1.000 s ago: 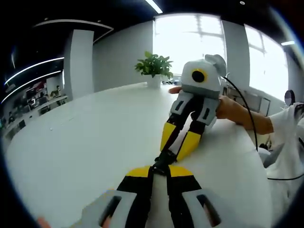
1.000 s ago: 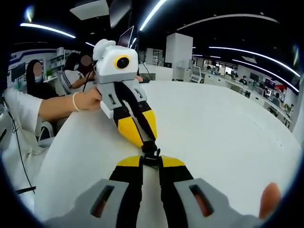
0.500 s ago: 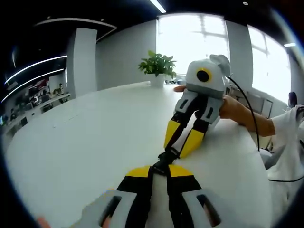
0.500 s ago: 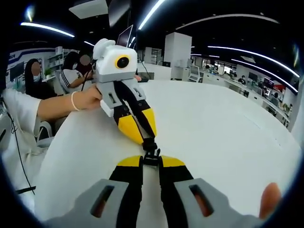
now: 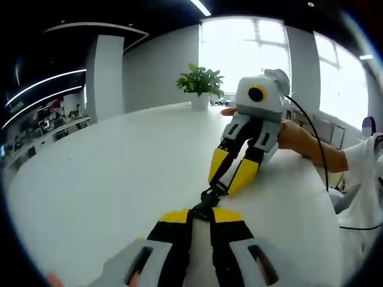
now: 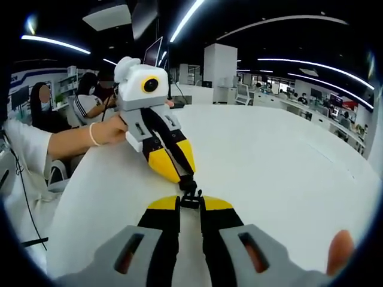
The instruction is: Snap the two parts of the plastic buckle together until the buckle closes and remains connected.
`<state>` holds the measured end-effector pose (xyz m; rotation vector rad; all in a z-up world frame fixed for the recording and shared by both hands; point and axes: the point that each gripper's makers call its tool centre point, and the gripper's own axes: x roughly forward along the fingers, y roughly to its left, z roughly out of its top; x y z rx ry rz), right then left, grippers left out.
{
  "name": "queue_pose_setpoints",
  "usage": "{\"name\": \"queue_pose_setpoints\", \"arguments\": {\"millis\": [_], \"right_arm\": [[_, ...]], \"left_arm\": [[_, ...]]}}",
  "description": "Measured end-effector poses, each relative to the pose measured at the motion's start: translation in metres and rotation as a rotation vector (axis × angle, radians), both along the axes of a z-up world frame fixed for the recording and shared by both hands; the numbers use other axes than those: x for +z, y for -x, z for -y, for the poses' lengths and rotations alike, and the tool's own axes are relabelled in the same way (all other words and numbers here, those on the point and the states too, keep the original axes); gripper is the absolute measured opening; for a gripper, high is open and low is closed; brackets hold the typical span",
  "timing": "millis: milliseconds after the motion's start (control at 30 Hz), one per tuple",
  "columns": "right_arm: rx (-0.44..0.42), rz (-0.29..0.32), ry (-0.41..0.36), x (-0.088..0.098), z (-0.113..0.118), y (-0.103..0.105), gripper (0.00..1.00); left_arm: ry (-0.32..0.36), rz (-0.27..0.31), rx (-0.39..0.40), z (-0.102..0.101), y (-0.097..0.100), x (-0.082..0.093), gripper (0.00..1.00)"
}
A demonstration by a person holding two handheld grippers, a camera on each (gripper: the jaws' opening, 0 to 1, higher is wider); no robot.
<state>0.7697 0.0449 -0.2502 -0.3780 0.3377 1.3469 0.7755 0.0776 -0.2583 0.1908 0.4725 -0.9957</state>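
Observation:
A small black plastic buckle (image 5: pixel 213 196) hangs above the white table (image 5: pixel 108 173), stretched between the two pairs of yellow-tipped jaws. My left gripper (image 5: pixel 201 214) is shut on its near end. My right gripper (image 5: pixel 227 182) comes in from the upper right and is shut on its far end. In the right gripper view the buckle (image 6: pixel 190 192) sits just beyond my right gripper (image 6: pixel 190 206), and my left gripper (image 6: pixel 185 177) reaches down to it from the upper left. The two halves meet end to end. Whether they are latched is too small to tell.
A potted plant (image 5: pixel 200 84) stands at the table's far edge by the windows. A person's hand (image 5: pixel 293 134) holds the right gripper, with a black cable (image 5: pixel 314 155) trailing from it. Other people (image 6: pixel 90 98) sit at desks behind. Bare tabletop (image 6: pixel 287 167) spreads around the grippers.
The two grippers have drawn slightly apart, and the buckle now spans a longer gap between their tips. Both stay shut on it.

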Motion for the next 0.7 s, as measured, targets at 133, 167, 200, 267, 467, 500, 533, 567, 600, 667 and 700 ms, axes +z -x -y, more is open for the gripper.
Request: {"name": "queue_pose_setpoints", "arguments": {"millis": [133, 167, 200, 267, 467, 500, 533, 567, 600, 667, 700], "right_arm": [[-0.001, 0.0, -0.007, 0.0013, 0.0003, -0.0001, 0.13], [-0.001, -0.002, -0.009, 0.0016, 0.0003, -0.0002, 0.13], [-0.002, -0.003, -0.012, 0.0017, 0.0002, 0.0002, 0.13], [-0.002, -0.004, -0.011, 0.0014, 0.0002, 0.0006, 0.13], [-0.009, -0.004, -0.01, 0.0013, 0.0007, -0.001, 0.13], [-0.009, -0.004, -0.011, 0.0015, 0.0009, -0.0011, 0.13], [-0.01, -0.004, -0.013, 0.0017, 0.0009, -0.0006, 0.13], [-0.01, -0.004, -0.014, 0.0018, 0.001, -0.0002, 0.13], [-0.011, -0.004, -0.014, 0.0018, 0.001, -0.0001, 0.13], [-0.012, -0.004, -0.014, 0.0018, 0.0011, -0.0003, 0.13], [-0.014, -0.004, -0.014, 0.002, 0.0013, -0.0006, 0.13]], "left_arm": [[0.001, -0.001, 0.001, -0.0001, 0.0, 0.0001, 0.11], [0.002, -0.002, 0.001, -0.0002, 0.0, 0.0, 0.11], [0.002, -0.002, 0.001, -0.0001, 0.0001, 0.0001, 0.11], [0.002, -0.001, -0.001, 0.0001, 0.0002, 0.0001, 0.11], [0.003, -0.003, -0.003, 0.0002, 0.0004, 0.0001, 0.11], [0.003, -0.003, -0.002, 0.0002, 0.0005, 0.0, 0.11], [0.003, -0.002, -0.002, 0.0002, 0.0006, 0.0, 0.11], [0.003, -0.002, -0.003, 0.0003, 0.0008, -0.0001, 0.11], [0.004, -0.004, -0.003, 0.0003, 0.001, -0.0001, 0.11], [0.005, -0.006, -0.003, 0.0, 0.0003, -0.0003, 0.11], [0.004, -0.007, -0.003, -0.0001, 0.0, -0.0004, 0.11]]}}
